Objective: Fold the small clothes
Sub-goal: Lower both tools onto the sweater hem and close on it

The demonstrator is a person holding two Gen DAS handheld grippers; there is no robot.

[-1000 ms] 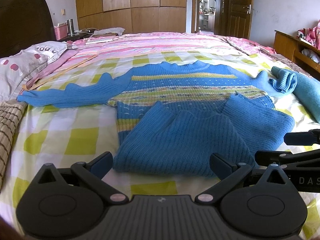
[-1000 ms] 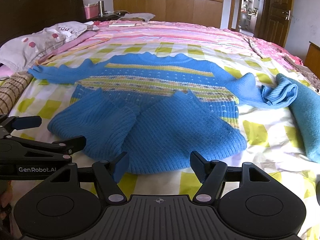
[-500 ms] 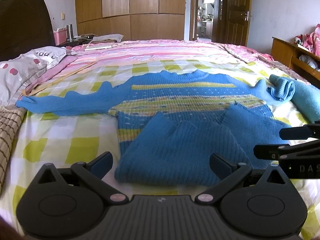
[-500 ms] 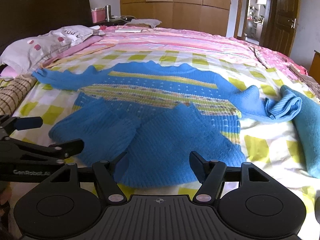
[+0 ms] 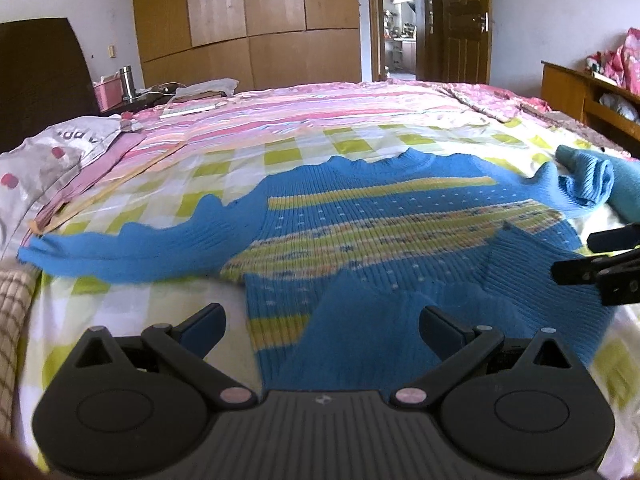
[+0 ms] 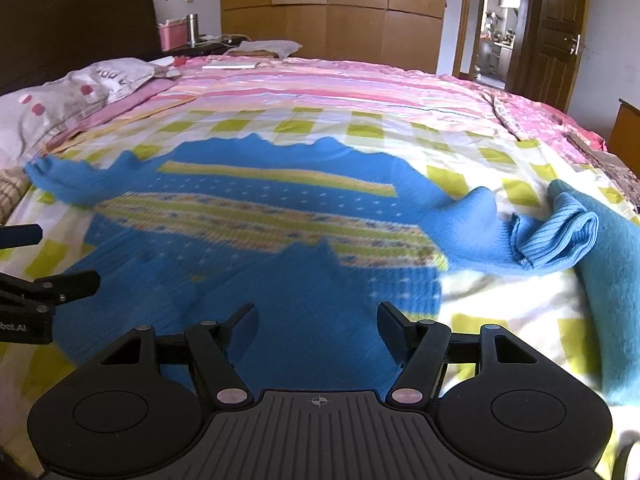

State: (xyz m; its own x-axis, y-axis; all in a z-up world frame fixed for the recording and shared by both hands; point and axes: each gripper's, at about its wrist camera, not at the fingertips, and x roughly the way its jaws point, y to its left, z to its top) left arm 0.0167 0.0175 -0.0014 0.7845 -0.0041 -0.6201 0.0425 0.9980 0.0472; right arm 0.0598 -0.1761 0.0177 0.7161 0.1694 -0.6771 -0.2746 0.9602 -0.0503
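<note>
A small blue knit sweater (image 5: 380, 220) with yellow and patterned stripes lies on the checked bedsheet, its bottom hem folded up over the body. Its left sleeve (image 5: 132, 248) stretches out flat; its right sleeve (image 6: 500, 236) ends in a rolled cuff. The sweater also shows in the right wrist view (image 6: 260, 216). My left gripper (image 5: 322, 320) is open and empty above the folded hem's left part. My right gripper (image 6: 316, 320) is open and empty above the hem's right part, and its fingers show at the right edge of the left wrist view (image 5: 592, 256).
A teal folded garment (image 6: 612, 280) lies right of the sweater. Pillows (image 5: 48, 156) and a woven mat (image 5: 12, 320) are at the left. Pink striped bedding (image 5: 320, 108) covers the far bed. A wooden cabinet (image 5: 588, 92) stands at right.
Both grippers have moved forward over the folded hem, so the sweater sits closer and lower in both views. Both stay open and empty. The sweater has not moved.
</note>
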